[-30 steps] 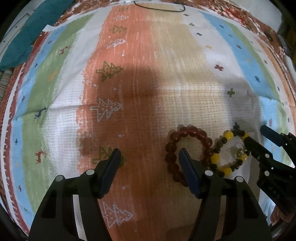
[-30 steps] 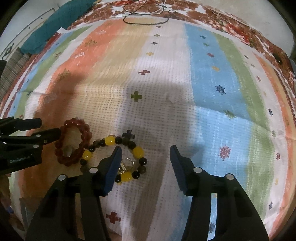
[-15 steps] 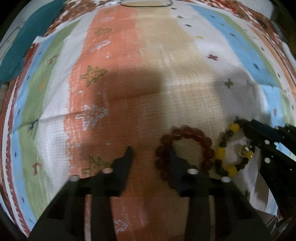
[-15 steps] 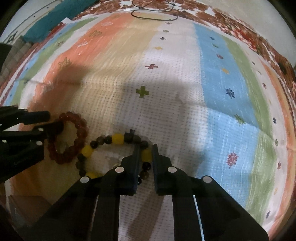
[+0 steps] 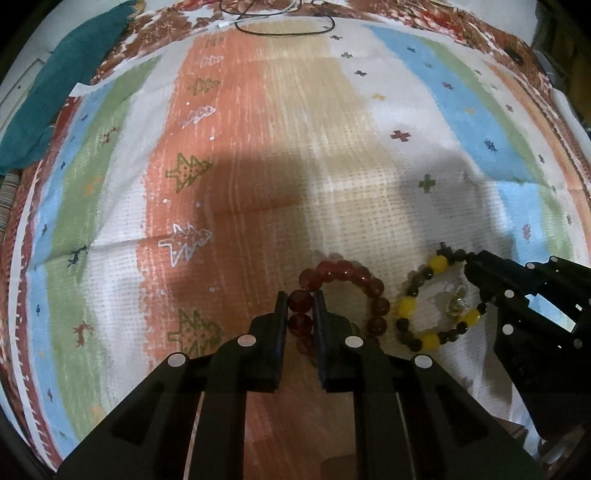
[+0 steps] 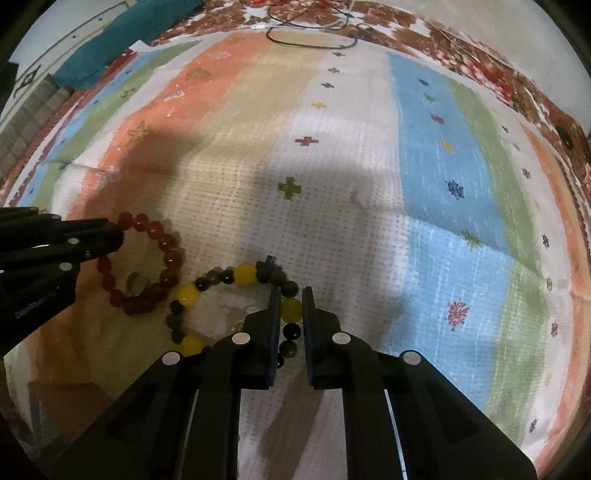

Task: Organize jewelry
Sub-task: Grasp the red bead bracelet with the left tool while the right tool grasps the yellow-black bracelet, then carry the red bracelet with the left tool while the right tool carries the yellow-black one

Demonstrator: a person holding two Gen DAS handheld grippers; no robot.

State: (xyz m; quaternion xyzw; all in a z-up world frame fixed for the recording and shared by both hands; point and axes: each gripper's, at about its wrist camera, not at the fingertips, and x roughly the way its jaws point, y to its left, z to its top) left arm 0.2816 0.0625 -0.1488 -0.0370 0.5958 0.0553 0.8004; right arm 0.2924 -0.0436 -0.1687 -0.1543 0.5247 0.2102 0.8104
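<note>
A dark red bead bracelet (image 5: 369, 284) lies on the striped cloth; my left gripper (image 5: 300, 300) is shut on its left side, beads pinched between the jaws. The bracelet also shows in the right wrist view (image 6: 168, 254). Beside it on the right lies a yellow-and-black bead bracelet (image 5: 406, 308) with a small clear charm inside its loop. My right gripper (image 6: 291, 297) is shut on that bracelet's right side (image 6: 245, 275), a yellow bead between the jaws. Each gripper shows in the other's view, the right one (image 5: 476, 264) and the left one (image 6: 114, 232).
The striped, patterned cloth (image 5: 258, 147) covers the surface. A black cable loop (image 5: 284, 27) lies at the far edge, also in the right wrist view (image 6: 310, 38). A teal cloth (image 5: 55, 92) lies at the far left.
Both grippers were open a second ago. The right one closed on the yellow-and-black bracelet first, then the left closed on the red bracelet. Both have shifted slightly forward.
</note>
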